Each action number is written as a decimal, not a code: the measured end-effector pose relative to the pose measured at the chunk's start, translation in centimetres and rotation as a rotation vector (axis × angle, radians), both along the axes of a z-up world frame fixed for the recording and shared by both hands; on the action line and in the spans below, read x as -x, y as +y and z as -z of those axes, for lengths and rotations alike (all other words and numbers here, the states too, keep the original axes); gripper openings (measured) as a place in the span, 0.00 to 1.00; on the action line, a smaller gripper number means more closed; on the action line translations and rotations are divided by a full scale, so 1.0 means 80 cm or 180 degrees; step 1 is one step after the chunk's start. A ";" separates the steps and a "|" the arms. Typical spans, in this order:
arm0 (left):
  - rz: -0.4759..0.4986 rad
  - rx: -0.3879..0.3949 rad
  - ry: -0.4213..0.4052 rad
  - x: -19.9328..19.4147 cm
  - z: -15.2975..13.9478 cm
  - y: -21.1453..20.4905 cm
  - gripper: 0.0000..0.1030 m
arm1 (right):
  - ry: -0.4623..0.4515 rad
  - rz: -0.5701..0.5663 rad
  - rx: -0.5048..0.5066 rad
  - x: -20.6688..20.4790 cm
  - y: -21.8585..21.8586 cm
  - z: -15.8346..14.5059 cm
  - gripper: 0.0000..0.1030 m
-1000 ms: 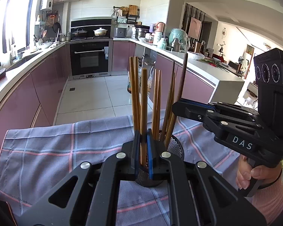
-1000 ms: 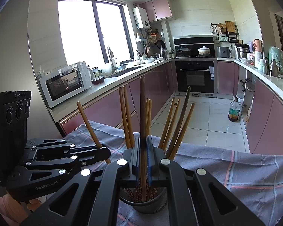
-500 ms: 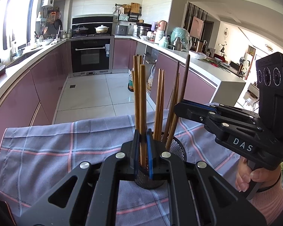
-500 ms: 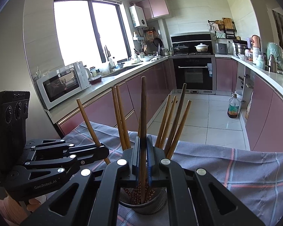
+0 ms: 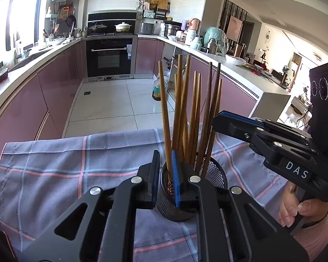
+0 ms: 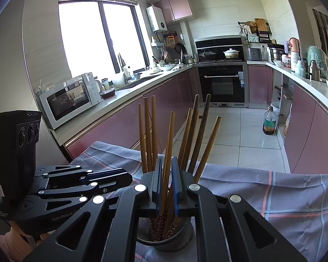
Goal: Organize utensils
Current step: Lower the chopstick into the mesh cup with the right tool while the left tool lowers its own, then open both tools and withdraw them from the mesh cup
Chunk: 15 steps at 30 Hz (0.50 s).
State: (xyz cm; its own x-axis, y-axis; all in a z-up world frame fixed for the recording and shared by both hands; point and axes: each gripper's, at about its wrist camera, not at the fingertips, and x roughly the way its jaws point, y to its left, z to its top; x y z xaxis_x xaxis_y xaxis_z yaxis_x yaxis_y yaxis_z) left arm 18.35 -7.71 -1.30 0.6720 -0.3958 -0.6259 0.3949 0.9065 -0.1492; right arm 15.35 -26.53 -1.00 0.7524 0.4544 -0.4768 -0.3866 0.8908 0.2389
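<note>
Many chopsticks crowding mesh holder, plaid cloth beneath

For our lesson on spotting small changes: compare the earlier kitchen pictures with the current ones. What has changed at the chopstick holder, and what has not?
Both grippers have begun to let go. The left gripper and right gripper, each clamped on one chopstick a second ago, are now opening, so their chopsticks stand loose between the pads in the mesh holder. The holder, the other chopsticks and the checked cloth stayed put.
</note>
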 end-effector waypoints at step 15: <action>-0.0169 0.0005 -0.0185 0.012 0.010 0.012 0.50 | -0.0061 0.0014 -0.0012 0.017 0.000 0.005 0.34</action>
State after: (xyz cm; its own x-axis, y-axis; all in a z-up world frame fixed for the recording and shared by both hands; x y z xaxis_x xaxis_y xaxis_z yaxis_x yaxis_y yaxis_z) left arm 17.39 -6.72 -2.11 0.7272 -0.3595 -0.5847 0.3542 0.9262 -0.1290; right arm 14.02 -26.56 -1.40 0.7633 0.4529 -0.4606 -0.3872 0.8915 0.2350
